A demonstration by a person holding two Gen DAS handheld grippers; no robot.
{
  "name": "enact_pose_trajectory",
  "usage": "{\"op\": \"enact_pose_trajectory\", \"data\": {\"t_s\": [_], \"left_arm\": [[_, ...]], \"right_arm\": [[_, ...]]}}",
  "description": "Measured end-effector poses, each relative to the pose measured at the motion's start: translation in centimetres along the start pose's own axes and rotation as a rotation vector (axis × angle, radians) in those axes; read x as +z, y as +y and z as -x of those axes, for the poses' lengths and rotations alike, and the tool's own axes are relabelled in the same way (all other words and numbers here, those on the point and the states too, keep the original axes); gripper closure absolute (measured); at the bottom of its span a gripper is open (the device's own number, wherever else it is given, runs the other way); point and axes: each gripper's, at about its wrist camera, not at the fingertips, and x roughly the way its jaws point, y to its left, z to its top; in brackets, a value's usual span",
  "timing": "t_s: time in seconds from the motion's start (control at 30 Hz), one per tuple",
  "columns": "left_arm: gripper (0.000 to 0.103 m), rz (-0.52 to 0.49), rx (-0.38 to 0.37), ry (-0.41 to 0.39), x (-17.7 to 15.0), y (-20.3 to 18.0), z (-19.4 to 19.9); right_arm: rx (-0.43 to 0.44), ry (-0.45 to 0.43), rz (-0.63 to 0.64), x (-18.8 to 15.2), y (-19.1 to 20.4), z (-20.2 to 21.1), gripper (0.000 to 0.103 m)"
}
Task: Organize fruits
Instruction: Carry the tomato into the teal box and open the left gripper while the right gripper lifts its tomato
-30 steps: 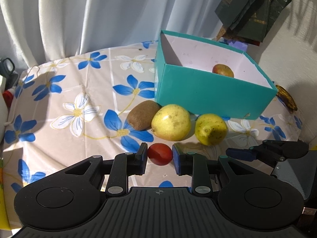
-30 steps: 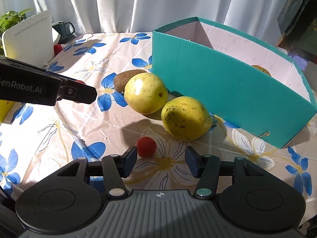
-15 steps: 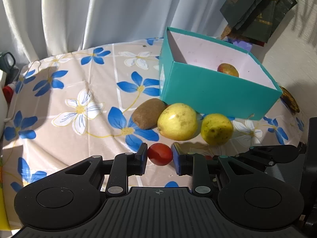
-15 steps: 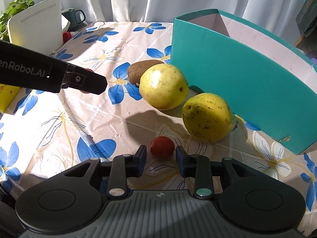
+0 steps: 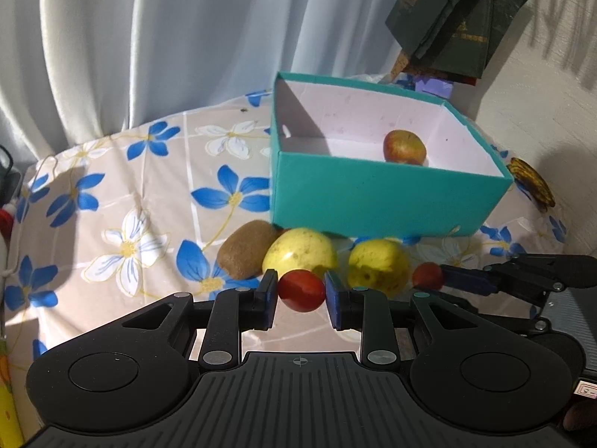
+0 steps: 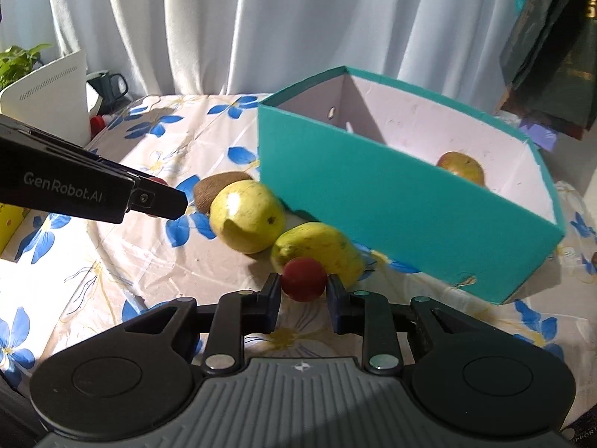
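My left gripper (image 5: 301, 287) is shut on a small red fruit (image 5: 301, 290), held just above the flowered cloth. My right gripper (image 6: 303, 284) has a second small red fruit (image 6: 304, 279) between its pads, and its jaws are closing onto it with both pads touching. Ahead stands the open teal box (image 5: 373, 198) (image 6: 391, 205) with one apple (image 5: 405, 146) (image 6: 460, 168) inside. In front of the box lie a kiwi (image 5: 248, 252) (image 6: 220, 190) and two yellow fruits (image 5: 300, 254) (image 5: 378, 263). The right gripper's fingers (image 5: 466, 280) show at the left view's right edge.
White curtains hang behind the round table. A white device (image 6: 48, 93), a dark mug (image 6: 108, 87) and a plant stand at the far left. Dark paper bags (image 5: 459, 18) hang by the wall on the right. A brown object (image 5: 530, 181) lies beyond the box.
The right jaws have narrowed from wide apart onto the small red fruit. Both grippers have risen slightly and the box now sits more squarely ahead.
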Motion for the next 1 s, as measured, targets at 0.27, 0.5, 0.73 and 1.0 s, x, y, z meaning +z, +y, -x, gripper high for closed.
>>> {"op": "enact_pose_trajectory", "data": {"t_s": [0.27,0.5,0.73,1.0], "left_arm": [[0.072,-0.064,0.043,-0.068,6.2,-4.1,-1.3],[0.072,-0.093,0.070,-0.087,9.9,-6.6,-5.1],[0.072,-0.091,0.119,-0.055,11.2,-7.2,-9.2],[0.072,-0.066,0.158,0.018,11.2,-6.3,-13.6]], "right_arm": [[-0.166,-0.134,-0.149,0.8,-5.8,4.1,0.078],[-0.271,-0.169,-0.240,0.2,-9.3,5.9,0.078],[-0.318,-0.166,-0.290,-0.3,-11.0,6.4,0.078],[-0.341,-0.168,-0.332,-0.6,-12.3,6.1,0.078]]}}
